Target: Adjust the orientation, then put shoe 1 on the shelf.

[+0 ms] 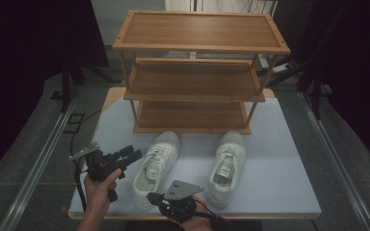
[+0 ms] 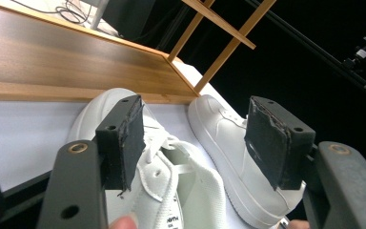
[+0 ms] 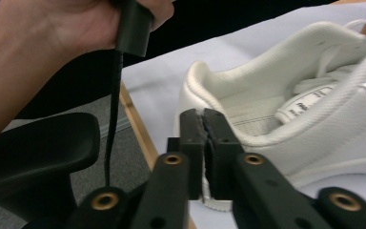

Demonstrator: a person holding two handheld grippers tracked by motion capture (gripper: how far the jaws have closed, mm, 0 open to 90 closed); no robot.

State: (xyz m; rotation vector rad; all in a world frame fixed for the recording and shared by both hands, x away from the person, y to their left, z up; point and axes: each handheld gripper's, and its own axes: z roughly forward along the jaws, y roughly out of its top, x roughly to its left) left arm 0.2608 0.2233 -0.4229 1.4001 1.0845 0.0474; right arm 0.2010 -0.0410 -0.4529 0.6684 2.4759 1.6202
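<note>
Two white sneakers stand on the pale table in front of a wooden shoe rack (image 1: 197,48), toes toward it: the left sneaker (image 1: 156,166) and the right sneaker (image 1: 227,166). My left gripper (image 1: 131,155) is held beside the left sneaker, just off its left side, open. In the left gripper view its jaws (image 2: 195,114) stand wide apart with the left sneaker (image 2: 171,181) and the right sneaker (image 2: 224,138) beyond them. My right gripper (image 1: 151,197) sits at the table's near edge by the left sneaker's heel. Its jaws (image 3: 202,117) are together with nothing between them, just short of that heel (image 3: 209,90).
The rack has three bamboo shelves, and its lowest shelf (image 2: 52,62) is right behind the sneakers' toes. The table (image 1: 270,192) has bare surface to the right of the right sneaker. A person's hand (image 3: 52,28) holds the left gripper's handle near the table's wooden edge (image 3: 138,124).
</note>
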